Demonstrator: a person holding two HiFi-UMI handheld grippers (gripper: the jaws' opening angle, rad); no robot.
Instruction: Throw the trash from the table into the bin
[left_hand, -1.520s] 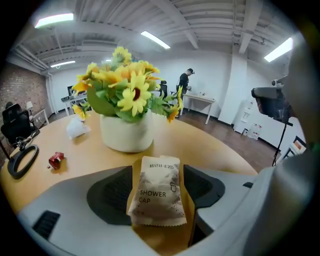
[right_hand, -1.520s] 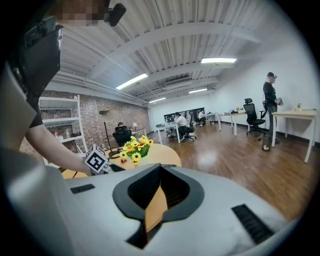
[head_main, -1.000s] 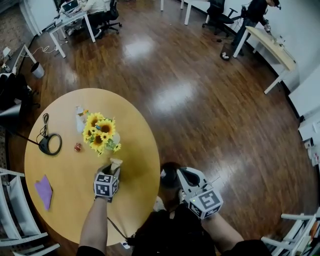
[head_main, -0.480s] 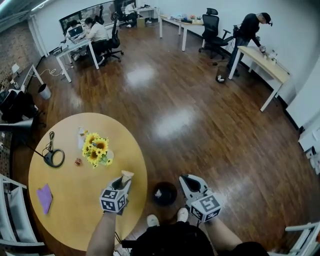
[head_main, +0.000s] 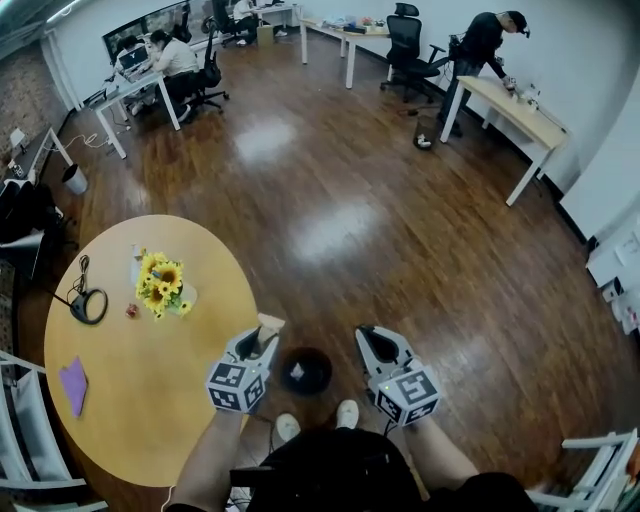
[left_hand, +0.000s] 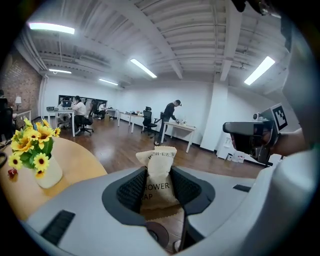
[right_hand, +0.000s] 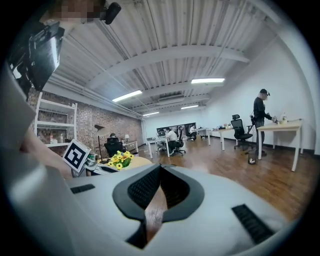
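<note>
Beige paper sachet (left_hand: 157, 172) was clamped at lower half by left gripper (head_main: 262, 336), top sticking out. It was held past table edge, just beside black bin (head_main: 326, 366), not yet over it. Judged light, soft, crinkly, not fragile; pinch across middle judged enough. Right gripper (head_main: 370, 335) was seen closed, nothing between jaws. Noted on round wooden table (head_main: 150, 400): sunflower vase (head_main: 160, 285), purple cloth (head_main: 73, 385), small red item (head_main: 130, 311). Glossy wood floor (head_main: 350, 220), open office.

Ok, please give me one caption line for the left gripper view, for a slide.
Left hand-held gripper holding a beige sachet, sunflowers on the round table at its left.
</note>
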